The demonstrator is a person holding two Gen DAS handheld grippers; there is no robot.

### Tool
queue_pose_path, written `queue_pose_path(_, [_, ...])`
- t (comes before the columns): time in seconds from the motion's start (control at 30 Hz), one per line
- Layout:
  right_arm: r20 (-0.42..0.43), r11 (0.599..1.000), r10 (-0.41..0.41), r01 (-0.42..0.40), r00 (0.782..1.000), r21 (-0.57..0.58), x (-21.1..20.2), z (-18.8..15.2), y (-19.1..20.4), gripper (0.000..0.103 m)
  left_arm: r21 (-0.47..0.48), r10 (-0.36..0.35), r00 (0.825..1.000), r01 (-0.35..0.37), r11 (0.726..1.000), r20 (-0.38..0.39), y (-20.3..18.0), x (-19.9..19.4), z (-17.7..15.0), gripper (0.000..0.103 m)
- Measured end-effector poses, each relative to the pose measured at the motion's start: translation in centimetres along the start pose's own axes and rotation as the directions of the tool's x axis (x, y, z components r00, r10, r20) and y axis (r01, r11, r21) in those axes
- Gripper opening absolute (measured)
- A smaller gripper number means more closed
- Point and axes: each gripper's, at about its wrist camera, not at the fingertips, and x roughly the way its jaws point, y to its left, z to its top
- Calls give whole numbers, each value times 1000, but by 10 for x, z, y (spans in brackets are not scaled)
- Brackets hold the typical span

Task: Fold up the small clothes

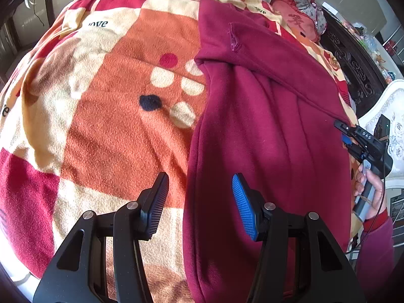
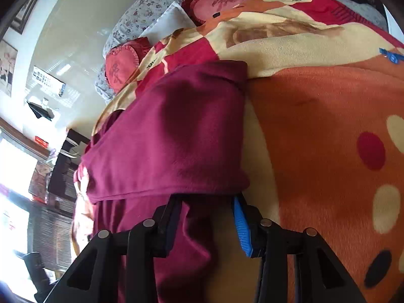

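A maroon fleece garment (image 1: pixel 265 131) lies on the patterned blanket (image 1: pixel 113 116), its sleeve folded across the body. My left gripper (image 1: pixel 200 199) is open and empty, hovering over the garment's left edge near the bottom. My right gripper (image 1: pixel 351 136) shows at the garment's right edge in the left wrist view. In the right wrist view the right gripper (image 2: pixel 207 202) has its jaws apart, with a folded flap of the garment (image 2: pixel 171 136) lying over the fingertips and hiding them.
Red heart cushions (image 2: pixel 222 0) and a floral pillow (image 2: pixel 141 15) lie at the head of the bed. A dark carved headboard (image 1: pixel 353 68) and a white chair (image 1: pixel 394 116) stand to the right. The person's hand (image 1: pixel 371 186) holds the right gripper.
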Motion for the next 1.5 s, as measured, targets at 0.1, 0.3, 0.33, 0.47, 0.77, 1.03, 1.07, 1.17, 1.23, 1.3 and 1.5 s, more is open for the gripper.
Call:
queue_pose_path(0.1, [44,996,-52,55,998,-71,3,-2,6,18,-2,7,1000,-7,1000,0,-1,2,1,52])
queue_pose_path(0.3, [136,969,-131,156,982,-191,-19,7,22,11,11,10,1000,-10,1000,-8,-4,8,4,52])
queue_pose_path(0.33, [127,963,-151,175,980,-207,-18,10,24,11,12,9,1000,-9,1000,-12,-5,9,4,52])
queue_pose_path(0.47, [72,955,-200,211,977,-210,1,7,15,11,5,8,1000,-8,1000,-28,-5,14,5,52])
queue_pose_path(0.77, [57,954,-226,233,972,-187,-7,5,11,35,9,7,1000,-7,1000,-1,-3,6,3,52])
queue_pose_path(1.03, [63,929,-251,259,966,-264,-40,-16,30,35,31,-7,1000,7,999,-5,-9,-1,-2,52])
queue_pose_path(1.07, [62,930,-246,253,967,-266,-44,-18,32,35,34,-11,1000,11,999,-5,-10,-2,-3,52])
queue_pose_path(1.17, [53,936,-221,227,974,-270,-57,-28,39,35,44,-21,1000,21,999,-11,-13,-3,-5,52])
queue_pose_path(1.23, [40,936,-211,214,977,-280,-61,-36,45,35,52,-26,1000,26,998,-13,-14,-5,-8,52])
queue_pose_path(1.3, [28,934,-207,207,978,-290,-63,-43,49,35,56,-27,1000,28,998,-12,-15,-7,-11,52])
queue_pose_path(1.5, [-1,928,-210,199,978,-316,-66,-67,53,35,58,-40,999,42,997,-23,-13,-11,-19,52])
